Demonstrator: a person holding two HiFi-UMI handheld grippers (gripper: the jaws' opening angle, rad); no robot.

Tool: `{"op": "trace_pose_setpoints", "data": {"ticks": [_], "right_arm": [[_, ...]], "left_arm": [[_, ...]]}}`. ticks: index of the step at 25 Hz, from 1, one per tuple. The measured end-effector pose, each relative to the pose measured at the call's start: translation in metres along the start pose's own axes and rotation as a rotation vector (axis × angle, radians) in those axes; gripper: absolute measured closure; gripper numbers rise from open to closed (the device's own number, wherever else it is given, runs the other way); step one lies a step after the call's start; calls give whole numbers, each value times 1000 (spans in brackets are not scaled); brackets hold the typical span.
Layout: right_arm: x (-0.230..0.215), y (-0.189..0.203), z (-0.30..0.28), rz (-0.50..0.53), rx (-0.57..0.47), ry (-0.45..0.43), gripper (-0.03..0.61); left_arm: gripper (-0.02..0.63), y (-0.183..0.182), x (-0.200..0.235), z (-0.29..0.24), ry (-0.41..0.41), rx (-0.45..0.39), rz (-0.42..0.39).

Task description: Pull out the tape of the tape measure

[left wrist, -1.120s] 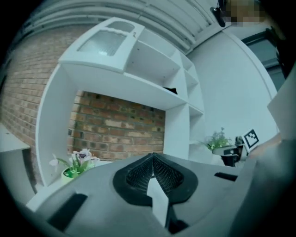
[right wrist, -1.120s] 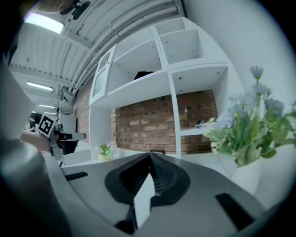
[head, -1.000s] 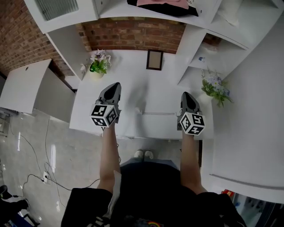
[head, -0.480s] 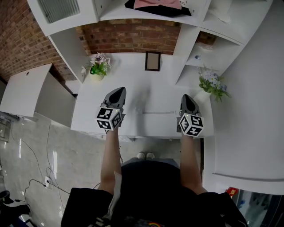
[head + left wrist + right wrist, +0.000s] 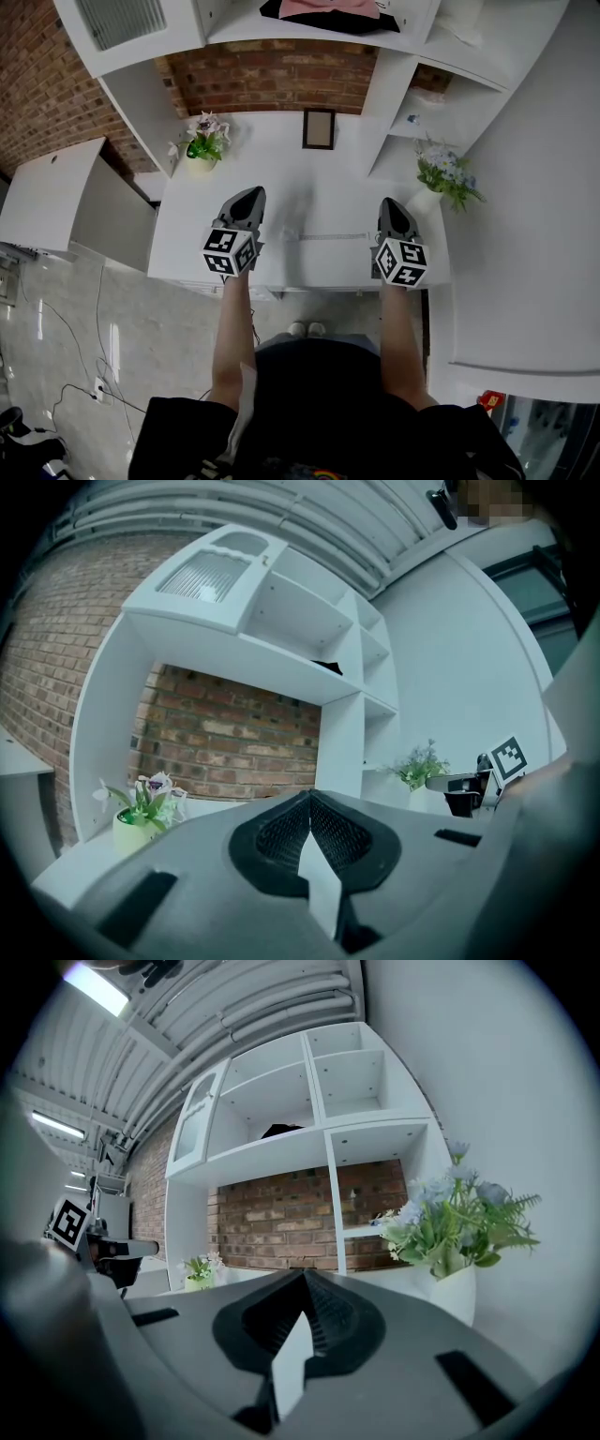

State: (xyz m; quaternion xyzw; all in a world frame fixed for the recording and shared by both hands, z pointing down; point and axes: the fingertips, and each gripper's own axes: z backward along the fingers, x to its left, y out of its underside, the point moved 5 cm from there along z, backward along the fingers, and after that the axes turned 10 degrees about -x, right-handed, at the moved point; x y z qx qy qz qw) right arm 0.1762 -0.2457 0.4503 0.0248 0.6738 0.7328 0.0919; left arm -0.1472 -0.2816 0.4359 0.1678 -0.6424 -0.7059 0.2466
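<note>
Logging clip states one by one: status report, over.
Left gripper shut, empty. Right gripper shut, empty. Tape measure on desk between them, untouched, tape seemingly drawn toward right gripper. Nothing blocking.

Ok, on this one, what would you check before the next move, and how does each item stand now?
1. Left gripper empty: ok, shut with nothing in it.
2. Right gripper empty: ok, shut with nothing in it.
3. Jaws apart for a grasp: not ok, both are shut.
4. Tape measure found: cannot tell; only a faint pale shape with a thin strip to its right lies on the desk between the grippers.
5. Other things clear of that spot: ok; the flower pot, picture frame and vase stand toward the back and side.
</note>
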Motion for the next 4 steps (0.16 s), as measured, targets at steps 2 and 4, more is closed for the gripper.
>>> {"op": "trace_pose_setpoints", "data": {"ticks": [2,4], "right_arm": [[0,1,0,1,2,2,583],[0,1,1,1,5,4,583]], "left_arm": [[604,1,0,-1,8,2,4],[604,2,-1,-2,17,5,6]]}}
